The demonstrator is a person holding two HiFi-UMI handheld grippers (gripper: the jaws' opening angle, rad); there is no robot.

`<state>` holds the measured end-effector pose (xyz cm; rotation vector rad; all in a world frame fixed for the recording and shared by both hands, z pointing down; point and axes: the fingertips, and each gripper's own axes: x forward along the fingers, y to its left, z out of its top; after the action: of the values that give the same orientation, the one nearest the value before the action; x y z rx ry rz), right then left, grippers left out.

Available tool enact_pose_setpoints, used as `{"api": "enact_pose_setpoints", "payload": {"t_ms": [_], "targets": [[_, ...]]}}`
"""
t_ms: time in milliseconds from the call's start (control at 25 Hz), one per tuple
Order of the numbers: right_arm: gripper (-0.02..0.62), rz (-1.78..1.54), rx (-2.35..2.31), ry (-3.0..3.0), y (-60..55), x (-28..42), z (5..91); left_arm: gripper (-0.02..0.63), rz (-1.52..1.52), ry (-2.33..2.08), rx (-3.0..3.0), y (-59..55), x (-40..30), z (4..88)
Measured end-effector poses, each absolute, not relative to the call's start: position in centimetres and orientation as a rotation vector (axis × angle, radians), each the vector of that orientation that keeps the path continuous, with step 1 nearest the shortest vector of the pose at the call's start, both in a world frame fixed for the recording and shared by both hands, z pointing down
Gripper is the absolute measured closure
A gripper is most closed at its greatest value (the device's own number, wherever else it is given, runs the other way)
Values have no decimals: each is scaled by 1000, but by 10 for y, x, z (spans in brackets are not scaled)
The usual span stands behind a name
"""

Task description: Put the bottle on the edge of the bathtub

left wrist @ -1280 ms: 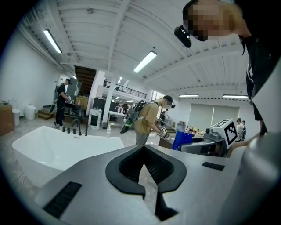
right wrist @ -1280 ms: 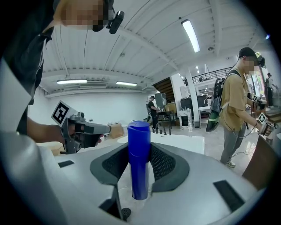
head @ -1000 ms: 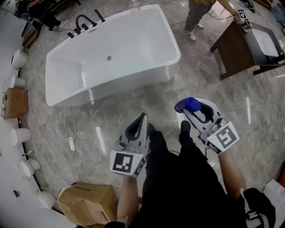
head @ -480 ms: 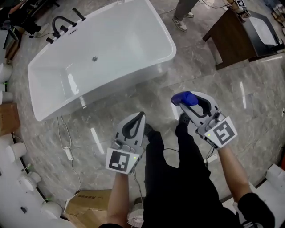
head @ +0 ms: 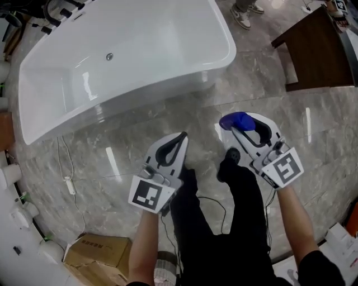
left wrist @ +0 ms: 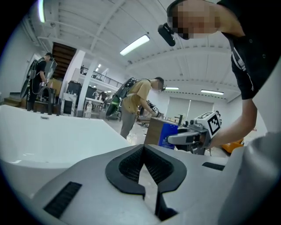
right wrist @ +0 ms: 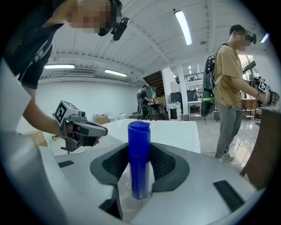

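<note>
My right gripper [head: 238, 124] is shut on a blue bottle [right wrist: 138, 160], which stands upright between the black pads; its blue cap [head: 235, 120] shows at the jaw tips in the head view. My left gripper [head: 180, 141] is shut with nothing in it, its pads meeting at the tips [left wrist: 141, 151]. The white bathtub [head: 184, 69] lies ahead and to the left of both grippers, its near rim some way beyond the fingertips. In the right gripper view the tub's rim [right wrist: 175, 129] runs behind the bottle. Both grippers hang over the grey marble floor.
A dark wooden cabinet [head: 316, 50] stands at the right back. Another person [right wrist: 229, 88] stands by it, feet [head: 241, 15] near the tub's far corner. A cardboard box [head: 98, 254] and white round items [head: 11, 174] line the left side. A cable [head: 66, 167] trails beside the tub.
The view has shifted towards the tub, which now fills more of the top of the picture. Both grippers have come down together, the right still holding the bottle.
</note>
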<state>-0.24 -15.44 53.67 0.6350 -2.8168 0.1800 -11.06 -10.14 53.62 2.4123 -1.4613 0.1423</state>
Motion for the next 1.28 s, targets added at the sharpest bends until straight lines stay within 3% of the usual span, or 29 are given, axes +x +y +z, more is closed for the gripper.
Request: {"api": "enact_pose_setpoints", "payload": {"t_ms": [760,1280], "targets": [[448,38,371,-2901,-230,-31,910,595,185,-1204,2633,-196,-105,894],[448,-38,350,-2890,-255,-51,1060,595,187,-1160,2616,-218,-119,1006]]}}
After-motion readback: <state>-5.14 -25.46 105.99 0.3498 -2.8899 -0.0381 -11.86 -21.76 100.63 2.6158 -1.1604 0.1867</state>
